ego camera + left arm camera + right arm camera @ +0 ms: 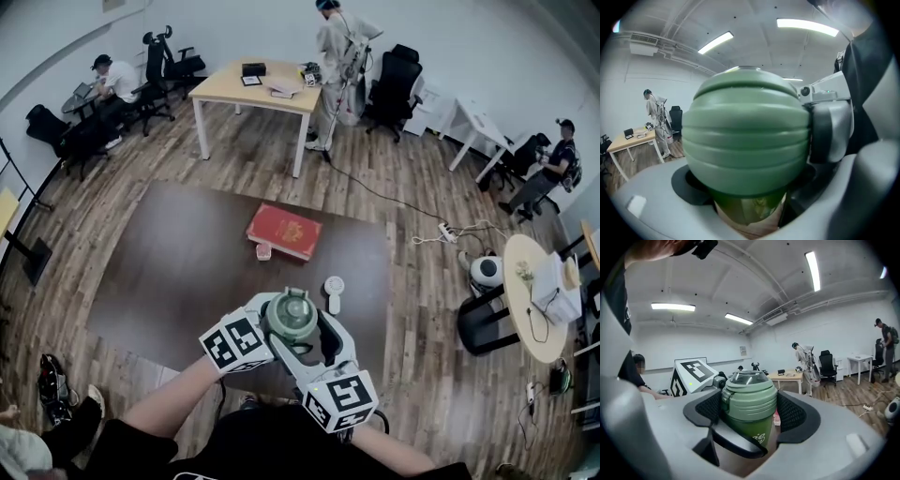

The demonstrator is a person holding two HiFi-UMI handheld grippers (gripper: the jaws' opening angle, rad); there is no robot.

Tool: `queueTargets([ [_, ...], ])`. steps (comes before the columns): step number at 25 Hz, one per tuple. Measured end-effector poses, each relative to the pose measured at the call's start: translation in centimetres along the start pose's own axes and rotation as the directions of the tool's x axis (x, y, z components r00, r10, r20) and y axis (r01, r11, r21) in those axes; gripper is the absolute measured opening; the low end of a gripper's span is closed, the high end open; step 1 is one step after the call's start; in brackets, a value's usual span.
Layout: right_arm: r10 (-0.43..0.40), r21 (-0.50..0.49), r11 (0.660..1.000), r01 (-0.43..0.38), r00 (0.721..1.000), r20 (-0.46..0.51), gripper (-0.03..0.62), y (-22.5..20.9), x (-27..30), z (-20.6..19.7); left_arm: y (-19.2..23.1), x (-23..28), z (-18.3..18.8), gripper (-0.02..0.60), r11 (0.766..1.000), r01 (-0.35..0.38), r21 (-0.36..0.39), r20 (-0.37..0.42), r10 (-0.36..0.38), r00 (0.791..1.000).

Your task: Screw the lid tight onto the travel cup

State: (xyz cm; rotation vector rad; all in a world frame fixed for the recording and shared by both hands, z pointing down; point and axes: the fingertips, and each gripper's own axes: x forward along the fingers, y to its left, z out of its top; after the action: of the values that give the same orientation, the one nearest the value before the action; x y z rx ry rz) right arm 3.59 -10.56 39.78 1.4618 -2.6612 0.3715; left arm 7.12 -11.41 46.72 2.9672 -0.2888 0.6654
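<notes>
— Where is the travel cup?

— Held above the dark counter, on my side of the red book; a small white object lies on the counter near the book, just beside the cup.

— The left gripper?

— I see its fingers pinching the cup at the lower edge of the green ribbed lid; the lid fills that view.

— And the right gripper?

— Its fingers press on the lid from both sides; the lid sits upright on the cup; a dark strap loops below it.
</notes>
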Motion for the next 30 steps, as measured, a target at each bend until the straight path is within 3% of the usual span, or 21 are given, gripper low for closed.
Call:
queueTargets([
  [2, 0.049, 0.0, 0.999, -0.049, 0.999, 0.019, 0.383, 0.2, 0.1, 0.2, 0.2, -0.2, 0.1, 0.414, 1.0, 0.002, -0.007, 0.007, -0.002, 1.0],
  [4, 0.153, -0.005, 0.988, -0.153, 0.987, 0.043, 0.391, 0.5, -0.1, 0.7, 0.2, -0.5, 0.6, 0.416, 0.999, 0.018, -0.026, 0.033, -0.017, 0.999],
  [7, 0.322, 0.0, 0.947, -0.323, 0.944, 0.07, 0.402, 0.1, -1.0, 1.6, -0.4, -1.1, 1.6, 0.416, 0.996, 0.074, -0.048, 0.078, -0.07, 0.994],
  [10, 0.483, -0.053, 0.875, -0.481, 0.874, 0.056, 0.426, -0.2, -1.9, 2.1, -1.8, -1.2, 2.0, 0.416, 0.991, 0.133, -0.033, 0.084, -0.13, 0.988],
  [16, 0.72, -0.11, 0.687, -0.719, 0.693, -0.032, 0.466, 1.8, -3.1, 1.4, -5.8, -0.7, 1.9, 0.416, 0.956, 0.29, 0.043, 0.058, -0.292, 0.955],
  [18, 0.742, -0.107, 0.662, -0.742, 0.669, -0.046, 0.462, 2.2, -3.2, 1.3, -6.1, -0.6, 1.9, 0.416, 0.955, 0.292, 0.059, 0.04, -0.294, 0.955],
  [19, 0.737, -0.103, 0.669, -0.736, 0.675, -0.042, 0.459, 2.2, -3.0, 1.3, -5.9, -0.5, 1.8, 0.416, 0.958, 0.282, 0.061, 0.034, -0.284, 0.958],
  [21, 0.693, -0.092, 0.717, -0.691, 0.721, -0.014, 0.456, 2.0, -2.5, 1.4, -5.2, -0.5, 1.6, 0.416, 0.968, 0.246, 0.048, 0.03, -0.247, 0.968],
  [24, 0.516, -0.073, 0.856, -0.513, 0.855, 0.044, 0.453, 1.5, -1.2, 1.8, -3.6, -0.5, 1.5, 0.416, 0.986, 0.163, 0.018, 0.034, -0.163, 0.986],
  [26, 0.314, -0.046, 0.949, -0.312, 0.948, 0.056, 0.453, 1.0, -0.3, 1.8, -2.6, -0.4, 1.4, 0.416, 0.994, 0.107, 0.008, 0.027, -0.107, 0.994],
  [27, 0.207, -0.023, 0.978, -0.206, 0.977, 0.053, 0.451, 0.6, -0.1, 1.6, -2.3, -0.3, 1.3, 0.416, 0.996, 0.089, 0.004, 0.025, -0.089, 0.996],
  [29, 0.037, 0.035, 0.999, -0.039, 0.998, 0.049, 0.451, -0.1, -0.1, 1.4, -2.2, 0.0, 1.3, 0.414, 0.997, 0.078, -0.014, 0.034, -0.078, 0.996],
  [30, -0.006, 0.057, 0.998, 0.003, 0.999, 0.051, 0.451, -0.3, -0.1, 1.3, -2.3, 0.1, 1.3, 0.414, 0.997, 0.08, -0.023, 0.041, -0.079, 0.996],
])
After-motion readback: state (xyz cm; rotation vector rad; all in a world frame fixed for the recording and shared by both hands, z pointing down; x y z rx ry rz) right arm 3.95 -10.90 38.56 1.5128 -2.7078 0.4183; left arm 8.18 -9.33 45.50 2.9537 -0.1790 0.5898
